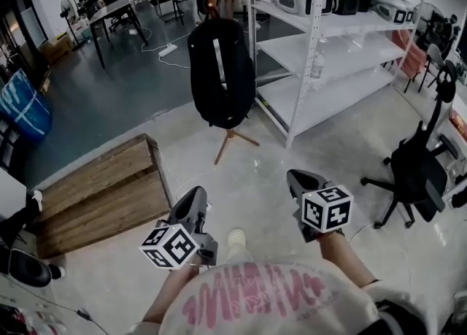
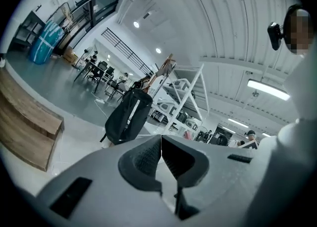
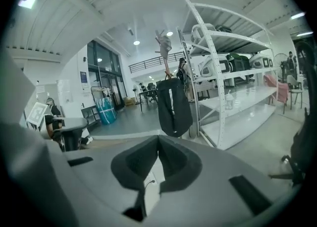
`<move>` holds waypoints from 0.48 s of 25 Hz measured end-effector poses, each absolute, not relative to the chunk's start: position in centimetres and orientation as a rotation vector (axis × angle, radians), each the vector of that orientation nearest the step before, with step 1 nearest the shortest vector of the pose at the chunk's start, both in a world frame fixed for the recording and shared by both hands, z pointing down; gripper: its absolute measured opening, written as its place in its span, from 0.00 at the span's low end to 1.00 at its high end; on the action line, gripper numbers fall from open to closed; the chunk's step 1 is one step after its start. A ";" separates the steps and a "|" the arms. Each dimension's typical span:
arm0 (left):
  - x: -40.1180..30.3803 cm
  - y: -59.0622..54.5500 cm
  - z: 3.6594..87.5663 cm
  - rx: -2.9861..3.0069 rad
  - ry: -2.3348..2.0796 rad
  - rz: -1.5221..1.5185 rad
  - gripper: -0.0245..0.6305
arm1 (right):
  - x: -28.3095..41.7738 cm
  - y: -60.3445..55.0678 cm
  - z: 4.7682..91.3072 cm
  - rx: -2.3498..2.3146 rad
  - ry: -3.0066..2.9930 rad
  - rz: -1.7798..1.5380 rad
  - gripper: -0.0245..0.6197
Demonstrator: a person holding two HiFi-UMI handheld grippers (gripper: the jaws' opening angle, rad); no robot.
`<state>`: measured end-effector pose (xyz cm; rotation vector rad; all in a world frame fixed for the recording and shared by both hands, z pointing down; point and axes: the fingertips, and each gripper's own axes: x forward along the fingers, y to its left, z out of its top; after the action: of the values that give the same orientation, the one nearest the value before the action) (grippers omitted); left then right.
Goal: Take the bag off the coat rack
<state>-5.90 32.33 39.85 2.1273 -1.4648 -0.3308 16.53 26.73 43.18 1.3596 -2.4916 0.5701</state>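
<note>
The black bag [image 1: 221,71] is hanging from the upper part of the wooden coat rack [image 1: 223,149], which is standing on the floor just beside a white shelving unit [image 1: 321,49]. The bag is well apart from both grippers. The left gripper [image 1: 194,196] and the right gripper [image 1: 299,179] are being held low in front of the person, each with its jaws pressed together and nothing between them, as both gripper views are showing. The step in hand appears to be the approach, so the person is likely needing to walk closer, raising both grippers toward the top of the bag and spreading the jaws before arriving. A sound grasp is probably calling for one gripper pinching the top handle or strap near the hook, which is too small to make out here, while the other is steadying the bag's body from below. Lifting upward first, rather than pulling outward, should be keeping the slender-legged rack from tipping. With the shelving unit and the office chair [image 1: 416,173] crowding the right, the left side is looking like the freer path.
</note>
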 end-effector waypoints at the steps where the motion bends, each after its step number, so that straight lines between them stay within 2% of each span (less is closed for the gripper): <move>1: -6.0 31.0 39.7 2.139 -1.446 -0.338 0.04 | 16.4 25.5 43.2 1.368 -2.484 0.576 0.05; 12: -10.8 15.3 33.8 2.283 -1.383 -0.398 0.04 | 10.4 10.6 37.4 1.441 -2.558 0.482 0.05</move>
<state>-10.82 15.27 33.79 2.2830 -1.3831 -0.3976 10.42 10.62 37.41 1.4405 -2.5579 0.4821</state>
